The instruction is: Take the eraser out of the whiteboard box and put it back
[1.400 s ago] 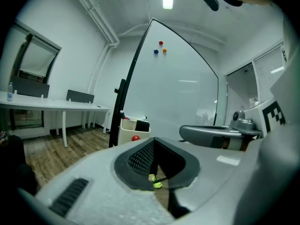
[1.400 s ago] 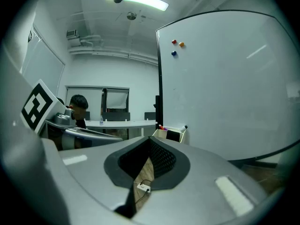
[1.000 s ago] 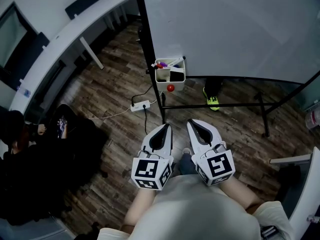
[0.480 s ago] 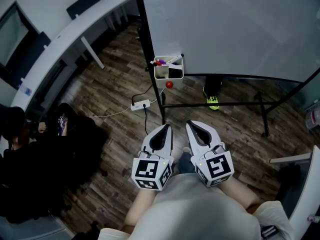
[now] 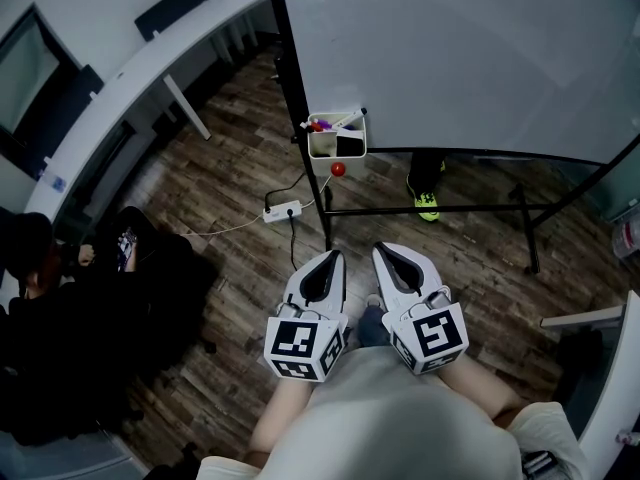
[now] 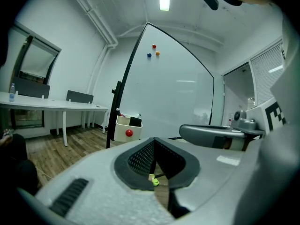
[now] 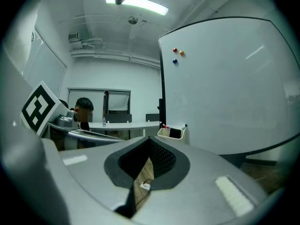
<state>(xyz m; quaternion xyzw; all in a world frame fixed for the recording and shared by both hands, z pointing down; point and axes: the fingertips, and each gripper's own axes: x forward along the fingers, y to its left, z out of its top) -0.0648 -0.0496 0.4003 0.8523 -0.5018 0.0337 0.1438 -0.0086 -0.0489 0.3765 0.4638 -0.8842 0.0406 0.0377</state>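
The whiteboard box (image 5: 325,150), a small white tub, hangs at the lower left corner of the whiteboard (image 5: 450,58), just above the middle of the head view. The eraser (image 5: 351,146), a dark block, sits inside the box on its right side. Beside it, coloured markers (image 5: 328,125) stick out over the left rim. A red ball (image 5: 338,169) shows at the front of the box, low down.

Both grippers are held side by side in the lower middle of the head view, well apart from the box and pointing towards it. The left gripper (image 5: 332,254) has its jaws closed together with nothing between them. The right gripper (image 5: 384,247) is the same, its jaws closed and empty.

On the wooden floor (image 5: 230,168), left of the whiteboard stand, lies a white power strip (image 5: 280,210) with its cable. A yellow-green shoe (image 5: 427,205) shows under the lower edge of the board. A long white table (image 5: 130,73) runs across the upper left of the frame.
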